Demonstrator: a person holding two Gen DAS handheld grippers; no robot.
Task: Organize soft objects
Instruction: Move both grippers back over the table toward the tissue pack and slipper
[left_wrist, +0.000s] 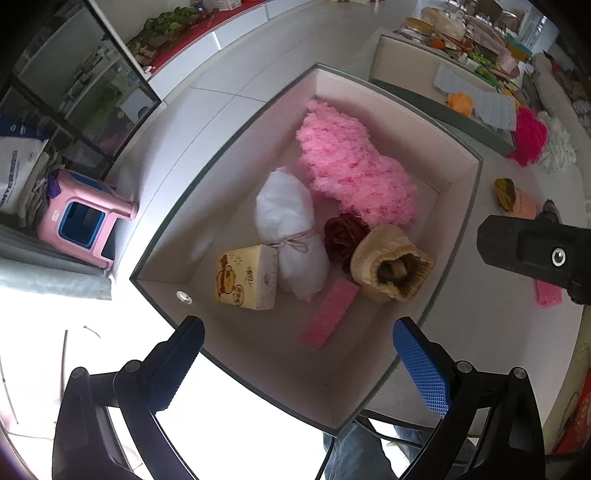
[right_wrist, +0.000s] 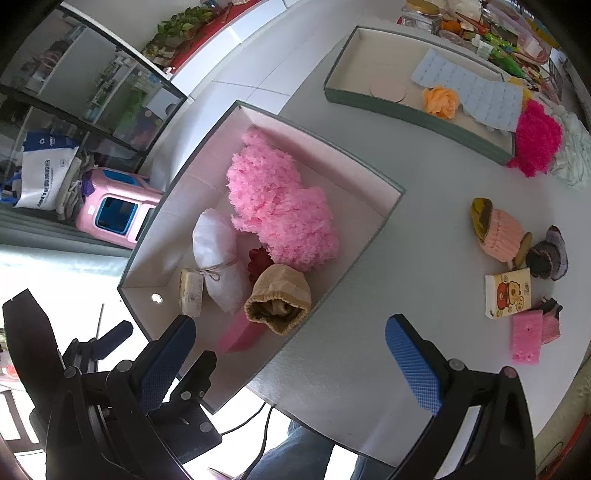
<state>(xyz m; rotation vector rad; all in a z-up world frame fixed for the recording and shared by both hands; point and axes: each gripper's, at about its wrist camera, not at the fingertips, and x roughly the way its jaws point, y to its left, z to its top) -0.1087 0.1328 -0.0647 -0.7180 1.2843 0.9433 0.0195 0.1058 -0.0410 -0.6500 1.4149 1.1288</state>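
An open box (left_wrist: 388, 103) with a pale pink lining holds a pink fluffy piece (left_wrist: 354, 166), a white tied bundle (left_wrist: 291, 229), a tissue pack (left_wrist: 247, 277), a dark red fabric rose (left_wrist: 345, 236), a beige knit hat (left_wrist: 391, 266) and a pink sponge (left_wrist: 328, 314). My left gripper (left_wrist: 301, 365) hangs open and empty above the box's near corner. My right gripper (right_wrist: 290, 365) is wide open and empty, over the box's near right side (right_wrist: 332, 147). On the table to its right lie a pink knit hat (right_wrist: 498, 232), a purple knit piece (right_wrist: 546, 254), a second tissue pack (right_wrist: 511, 291) and pink sponges (right_wrist: 526, 339).
A shallow grey tray (right_wrist: 354, 96) at the back holds an orange flower (right_wrist: 439, 101) and a blue mat (right_wrist: 476, 92); a magenta pompom (right_wrist: 535, 140) and white fluff (right_wrist: 572, 158) lie beside it. A pink stool (left_wrist: 85, 221) stands on the floor at the left. The person's legs show below.
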